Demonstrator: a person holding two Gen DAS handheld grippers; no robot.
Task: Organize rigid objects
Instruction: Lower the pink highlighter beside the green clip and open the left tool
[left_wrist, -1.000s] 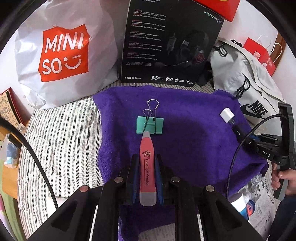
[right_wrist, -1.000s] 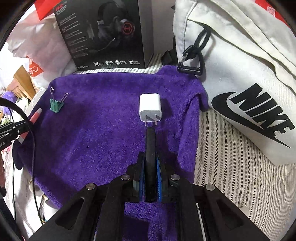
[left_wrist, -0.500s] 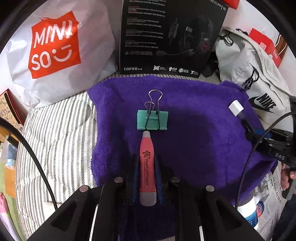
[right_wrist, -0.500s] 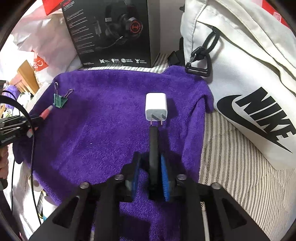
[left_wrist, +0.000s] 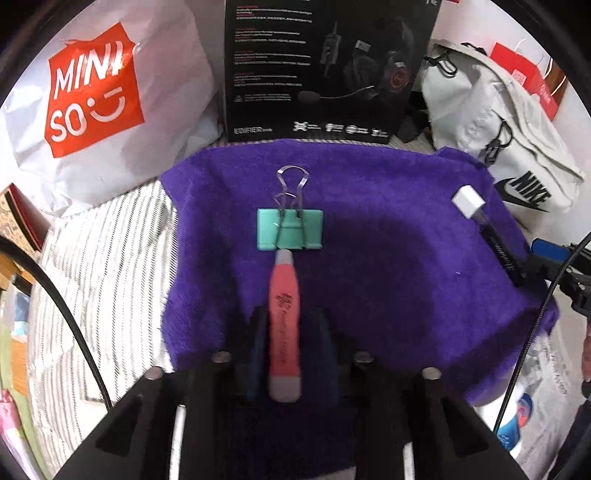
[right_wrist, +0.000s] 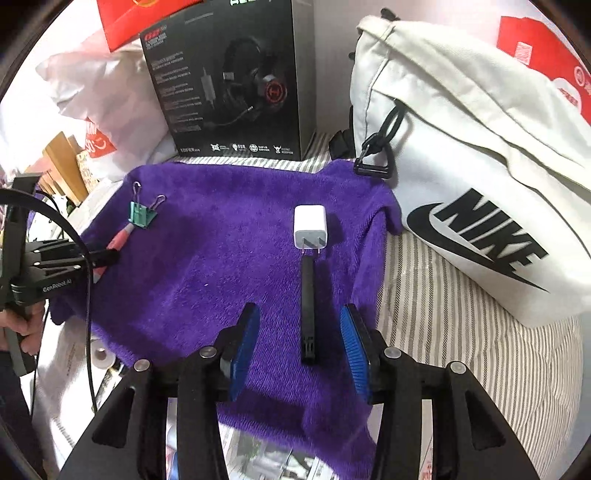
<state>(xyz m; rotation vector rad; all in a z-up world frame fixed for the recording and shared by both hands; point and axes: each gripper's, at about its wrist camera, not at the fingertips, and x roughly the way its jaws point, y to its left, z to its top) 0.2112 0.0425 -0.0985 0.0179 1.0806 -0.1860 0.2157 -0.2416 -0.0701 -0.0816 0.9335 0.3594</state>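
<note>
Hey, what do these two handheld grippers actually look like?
Both are matte black plastic with silver screw heads and blue ribbed pads on the fingers. The left gripper has white "GenRobot.AI" lettering on its side, and a thin black cable loops past it. The right gripper looks the same build.

Each hand-held gripper has a matte black frame with round silver screws and ribbed blue finger pads (right_wrist: 355, 354). The left hand-held gripper (right_wrist: 105, 256) carries white "GenRobot.AI" lettering, a black cable (right_wrist: 88, 302), and bare skin shows on the hand (right_wrist: 26, 326) at its grip.
</note>
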